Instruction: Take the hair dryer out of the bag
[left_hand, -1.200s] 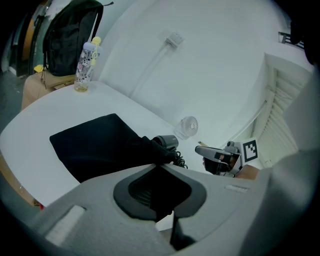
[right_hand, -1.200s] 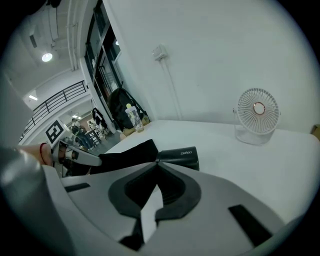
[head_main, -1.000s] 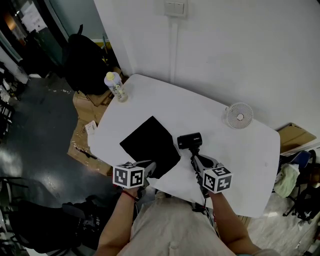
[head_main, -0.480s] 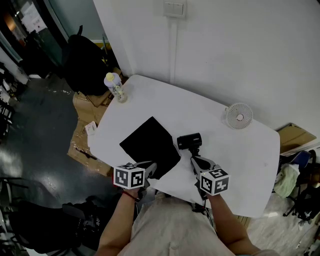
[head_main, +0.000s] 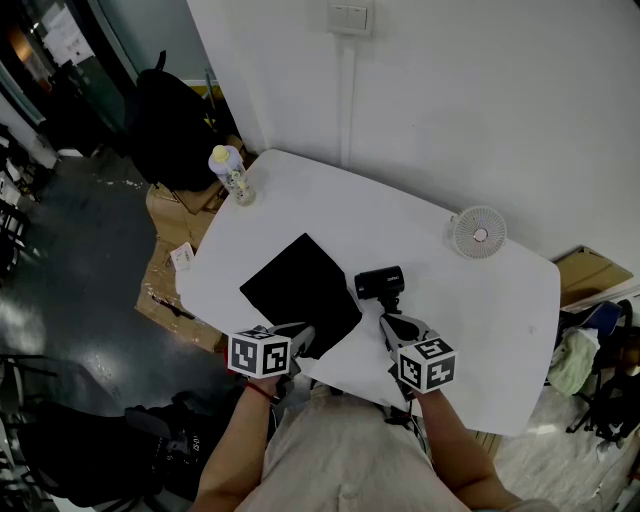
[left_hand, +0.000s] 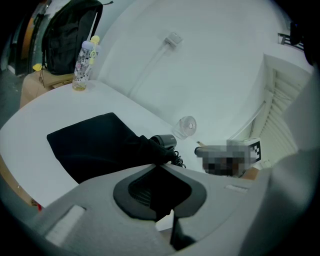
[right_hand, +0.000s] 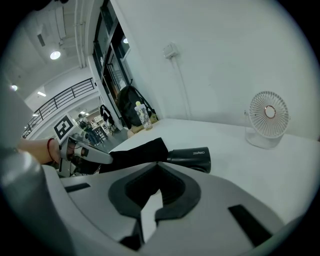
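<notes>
The black bag (head_main: 298, 287) lies flat on the white table (head_main: 490, 300). Its near corner is lifted and pinched in my left gripper (head_main: 300, 336), which is shut on the fabric (left_hand: 150, 150). The black hair dryer (head_main: 379, 283) lies outside the bag, just right of its corner, with its barrel (right_hand: 192, 157) lying on the table. A thin black part, handle or cord, runs from the dryer to my right gripper (head_main: 390, 323). That gripper is shut on this part. From the left gripper view the dryer (left_hand: 165, 141) shows behind the raised fold.
A small white desk fan (head_main: 479, 231) stands at the table's back right. A clear bottle with a yellow cap (head_main: 232, 174) stands at the back left corner. Beyond the left edge are cardboard (head_main: 165, 215) and a dark backpack (head_main: 170, 115). A wall runs behind the table.
The right gripper's marker cube has shifted slightly left and toward me as the wrist rolled. The dryer, the bag and the left gripper have stayed where they were.
</notes>
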